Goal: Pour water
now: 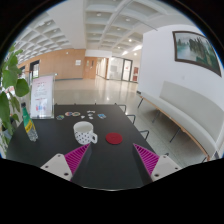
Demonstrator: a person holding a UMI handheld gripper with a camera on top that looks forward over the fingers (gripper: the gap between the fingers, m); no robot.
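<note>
Gripper view, contents as I log them from my station. One dark table, its long axis running away from the fingers. One white mug, upright, ahead of the fingers and nearer the left one; its handle side I cannot make out. One red round object, flat on the table just right of the mug, apart from it. One bottle with a green cap, upright, long axis vertical, well out to the left of the left finger. A few small flat discs beyond the mug, too small to count surely. One potted plant further left. One standing sign beyond the bottle. One white bench out to the right, one framed picture on the wall above it.

Gripper: one, held level above the near end of the table, aimed down its length. Two pink pads, well apart; jaws wide, nothing between them.
</note>
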